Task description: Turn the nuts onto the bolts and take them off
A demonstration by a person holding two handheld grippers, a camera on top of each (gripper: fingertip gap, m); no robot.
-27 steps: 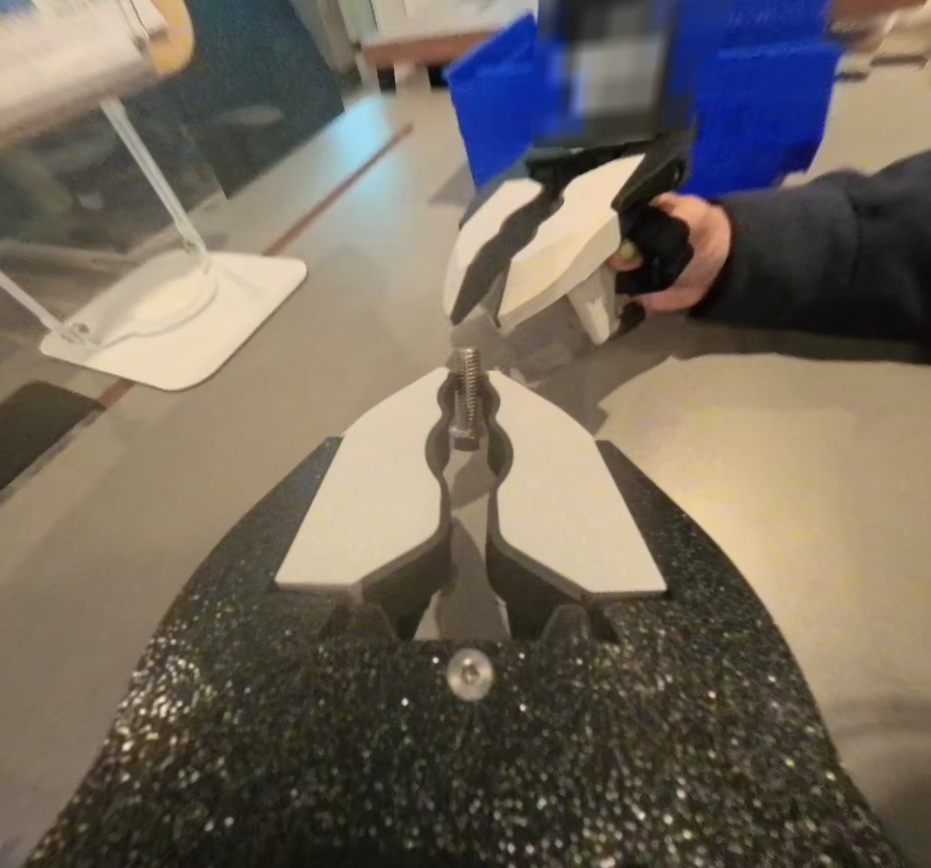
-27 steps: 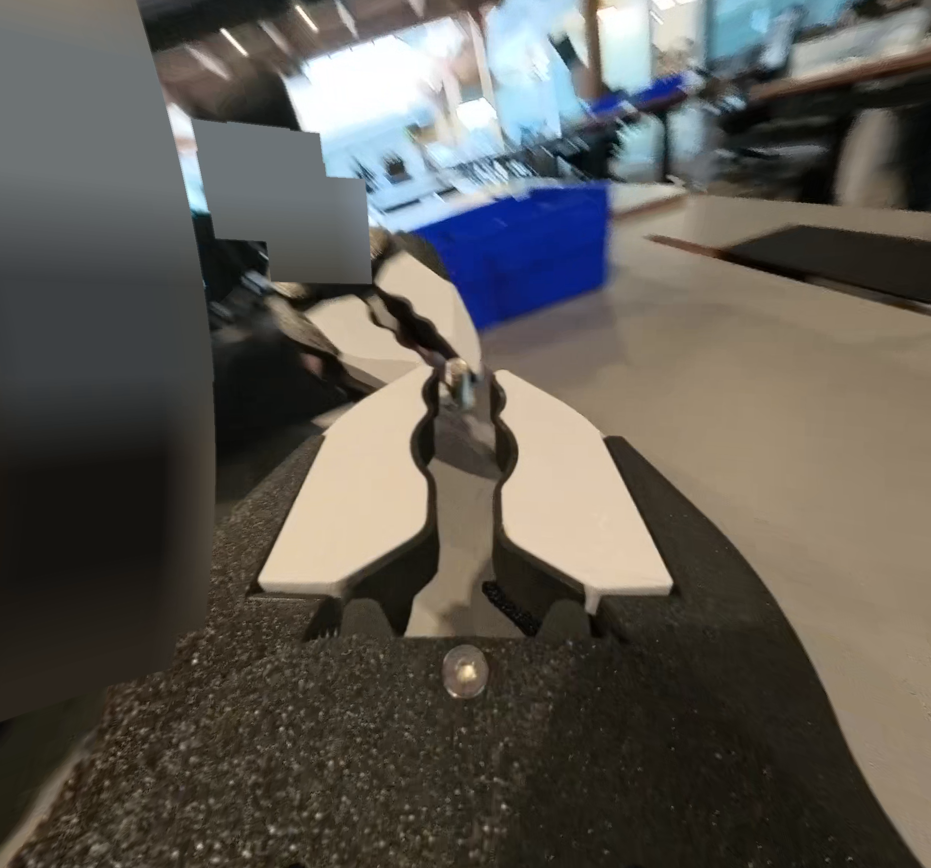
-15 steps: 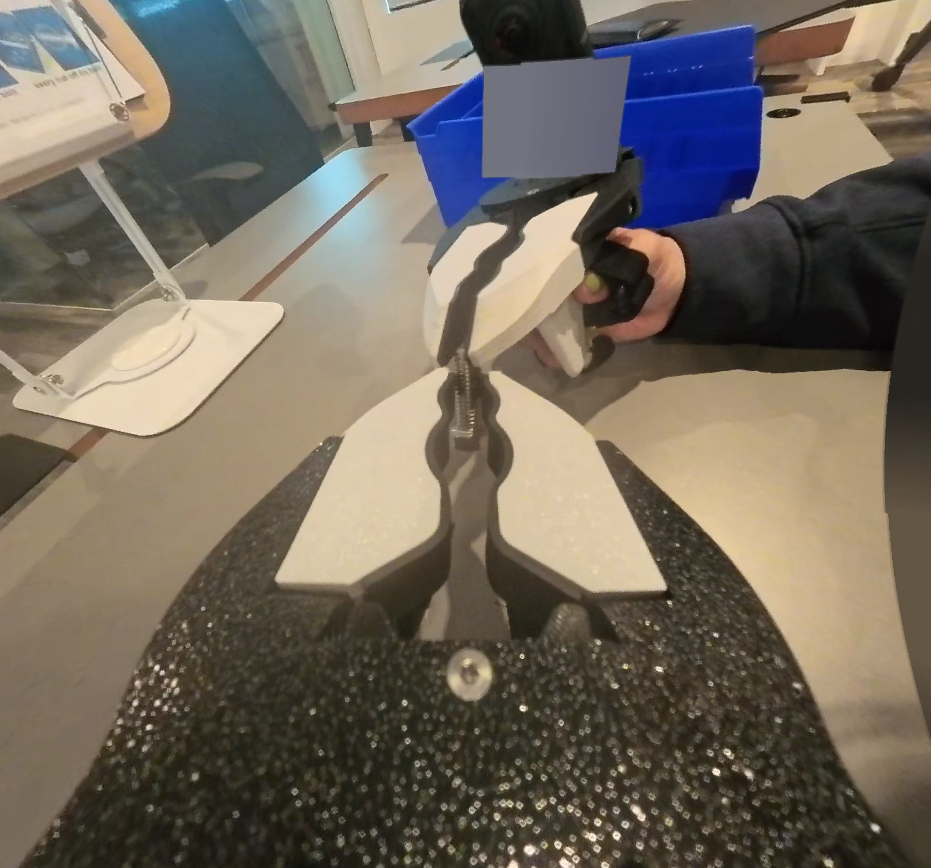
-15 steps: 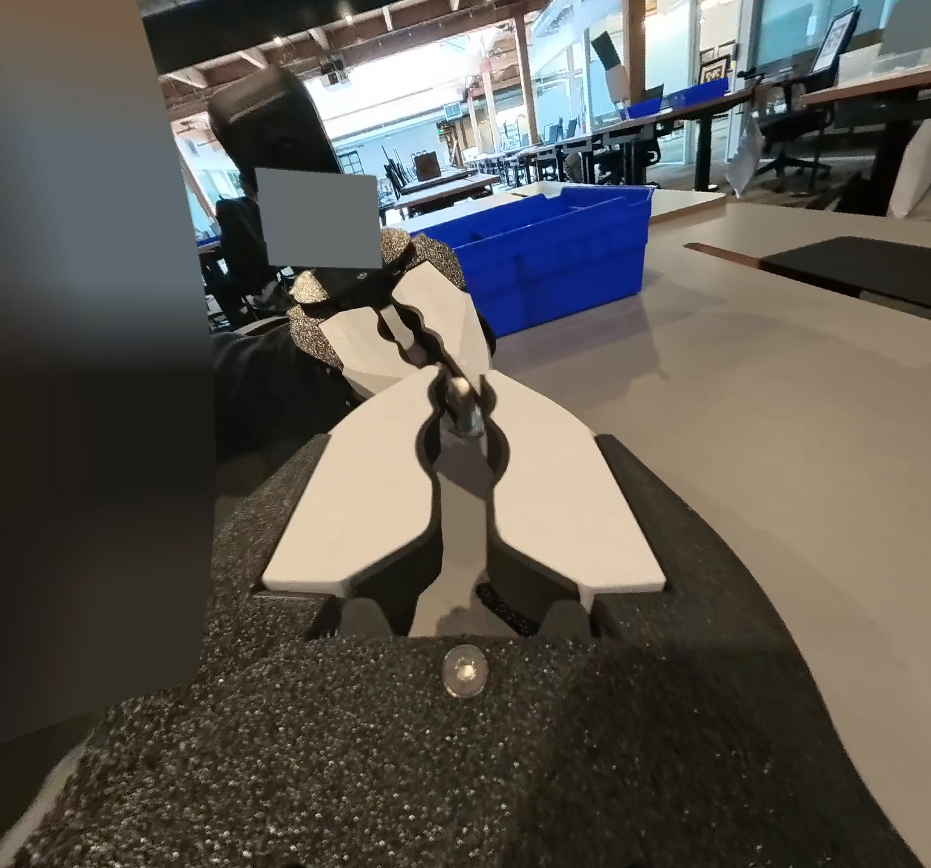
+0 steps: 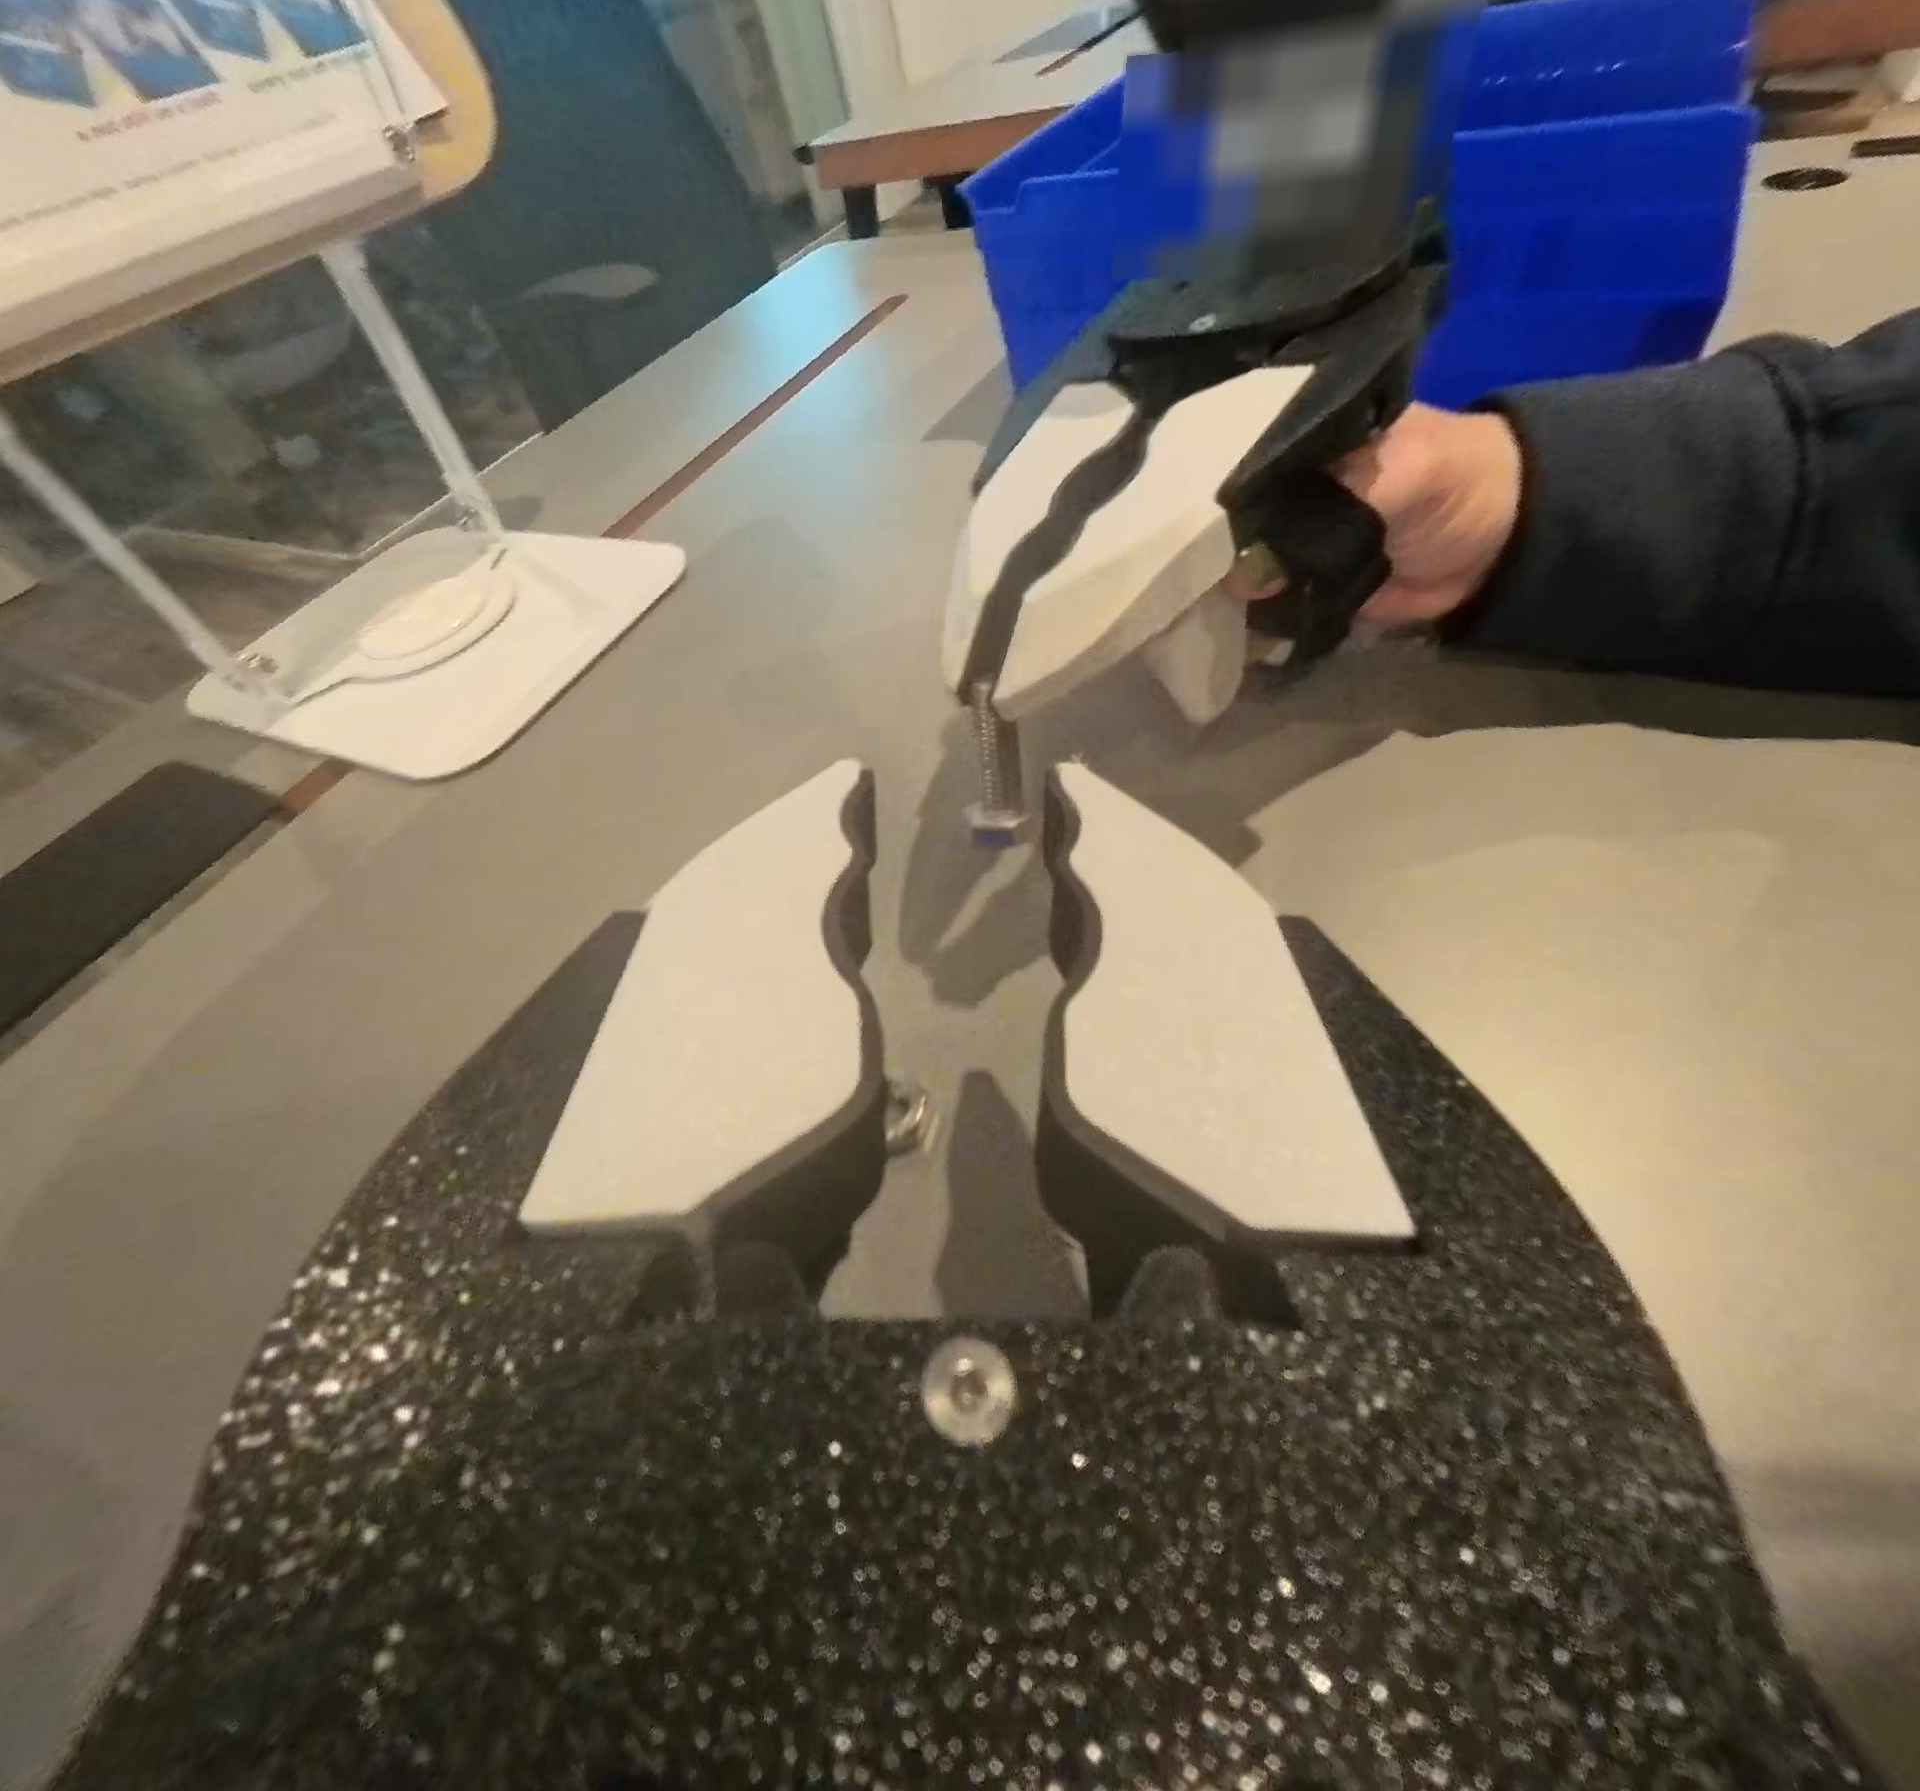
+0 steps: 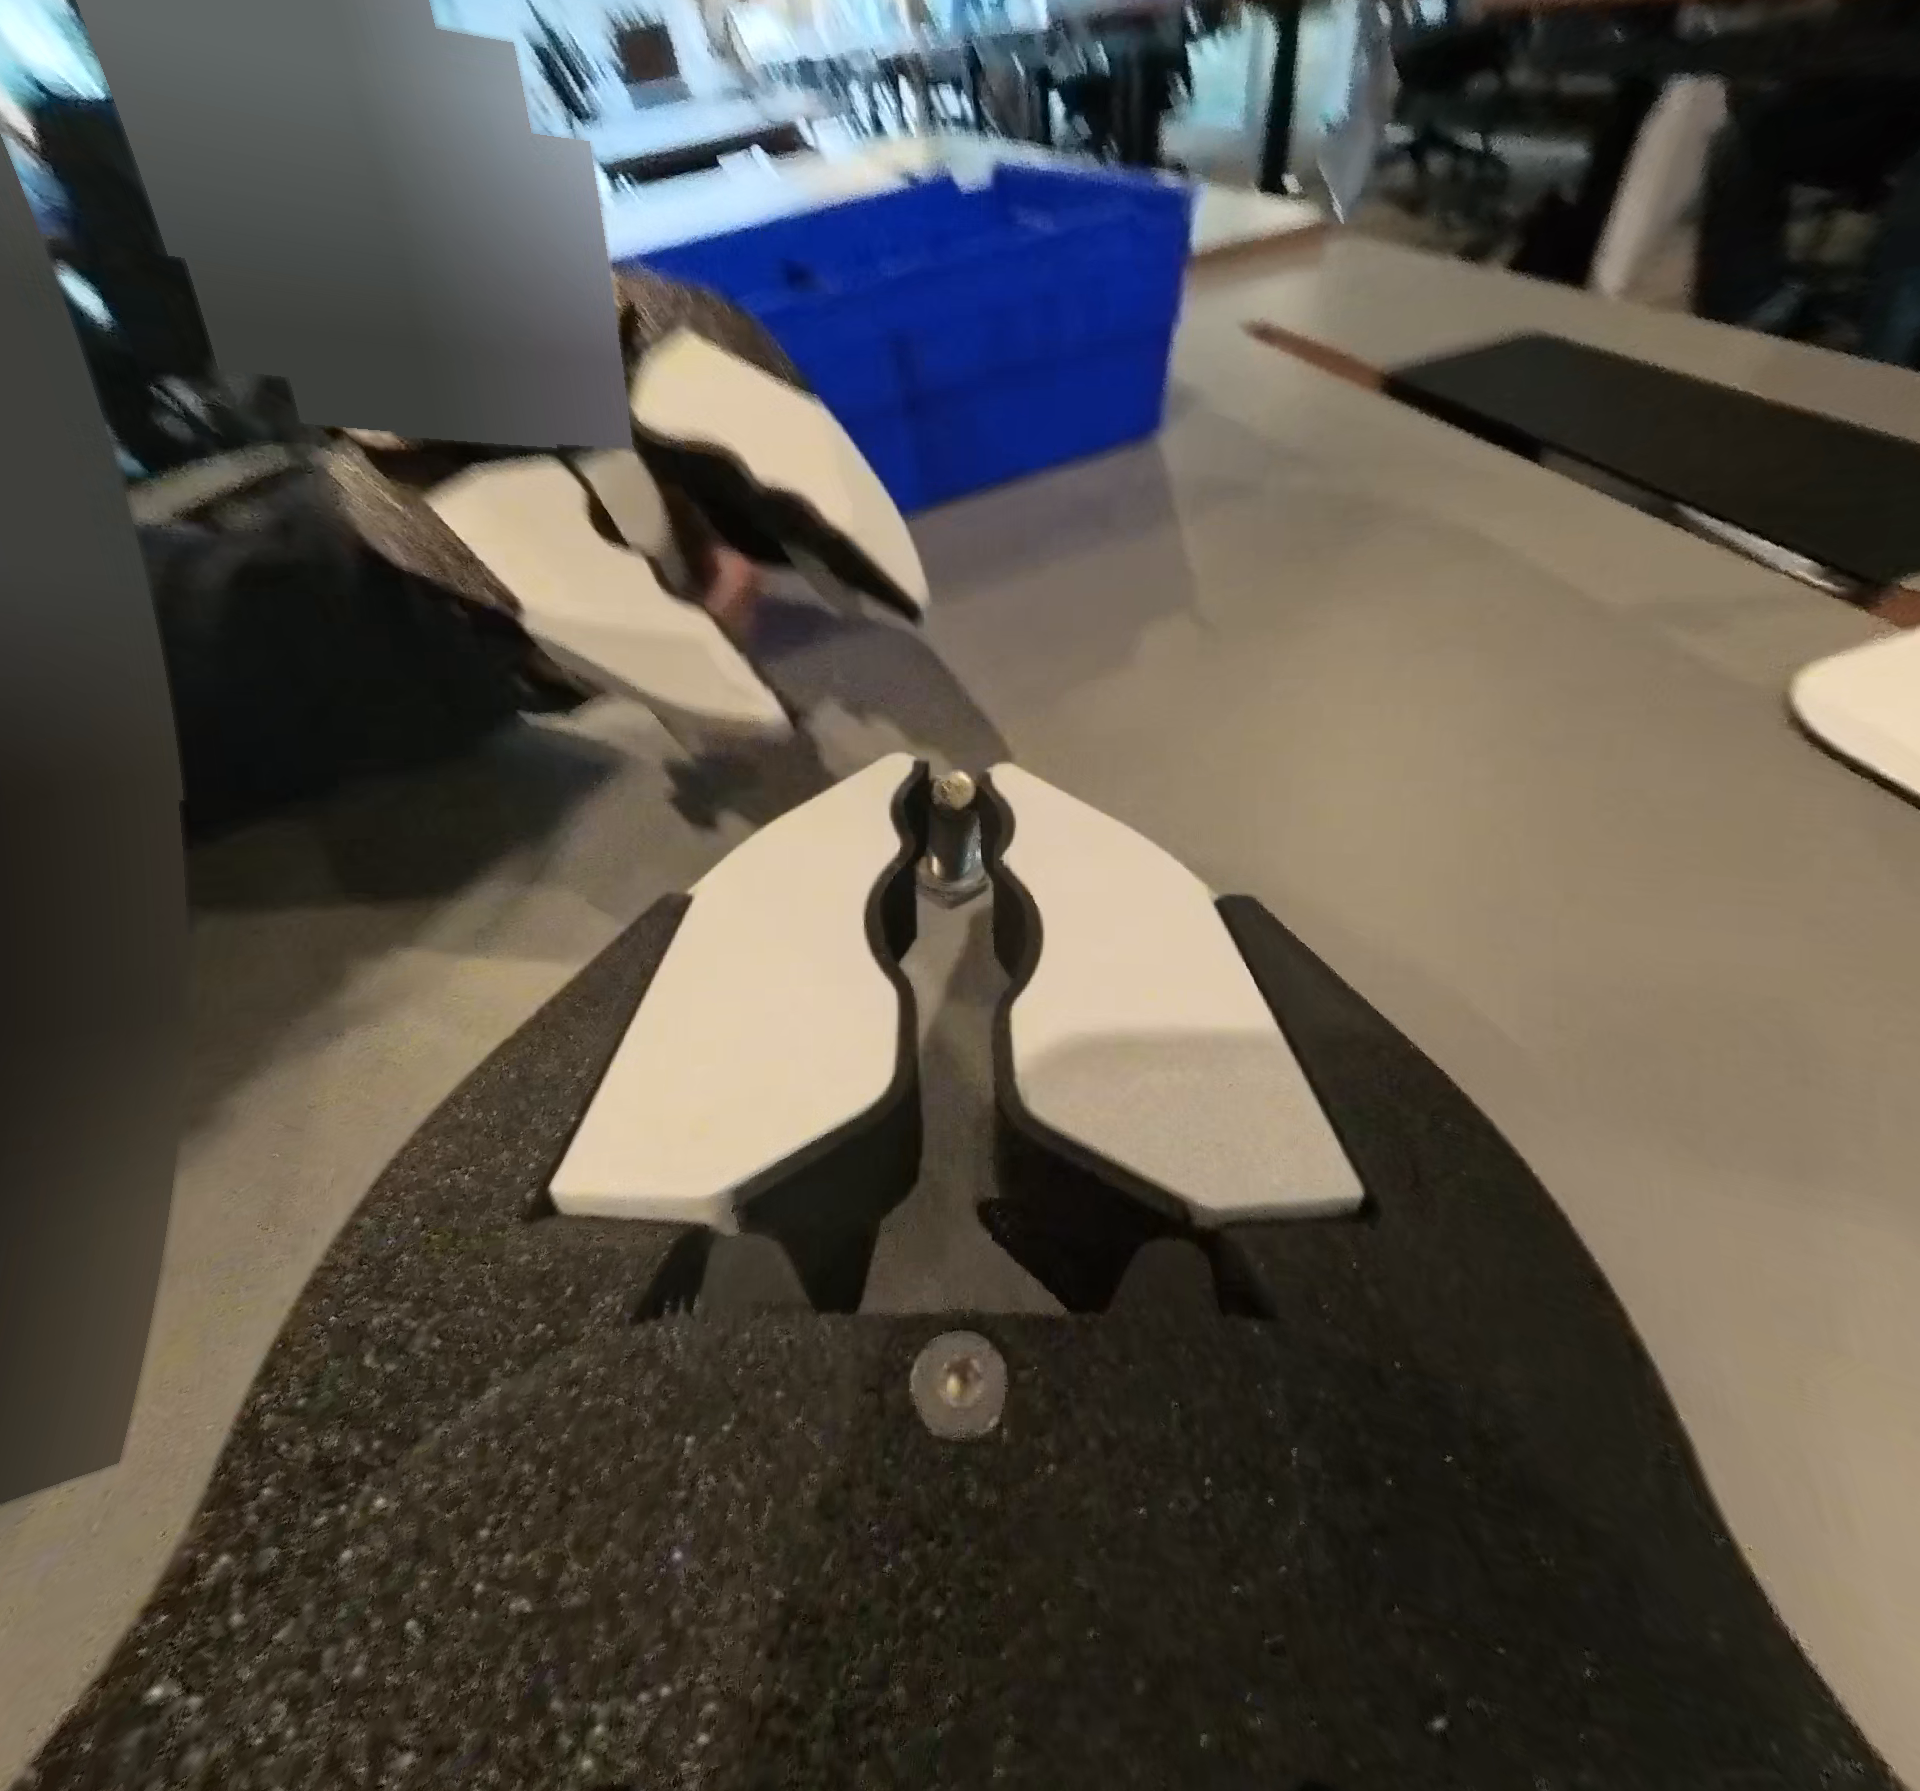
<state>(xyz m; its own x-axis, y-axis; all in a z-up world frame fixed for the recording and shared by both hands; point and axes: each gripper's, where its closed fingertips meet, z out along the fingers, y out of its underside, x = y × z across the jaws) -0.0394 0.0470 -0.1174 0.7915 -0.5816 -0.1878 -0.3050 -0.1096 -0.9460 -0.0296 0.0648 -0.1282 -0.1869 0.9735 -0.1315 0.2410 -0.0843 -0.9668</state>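
In the left wrist view a silver bolt (image 5: 992, 765) hangs head down from the tips of my right gripper (image 5: 971, 687), which is shut on its threaded end. My left gripper (image 5: 956, 767) is open, with its fingers on either side of the bolt head and not touching it. A small metal piece that looks like a nut (image 5: 909, 1118) lies on the grey table (image 5: 1455, 910) between the left fingers, near their base. In the right wrist view my right gripper (image 6: 951, 775) pinches the bolt (image 6: 948, 848). The left gripper (image 6: 842, 655) shows open at the upper left.
A blue bin (image 5: 1558, 214) stands at the back of the table and also shows in the right wrist view (image 6: 935, 339). A sign on a clear stand with a white base (image 5: 447, 661) is at the left. A black mat (image 6: 1662, 442) lies far right. A person's hand (image 5: 1444, 515) holds the right gripper. Only a small space, under 4 cm, lies between the two pairs of fingers.
My left gripper has opened and let go of the bolt. The right gripper now holds the bolt alone by its threaded end and has moved slightly away.
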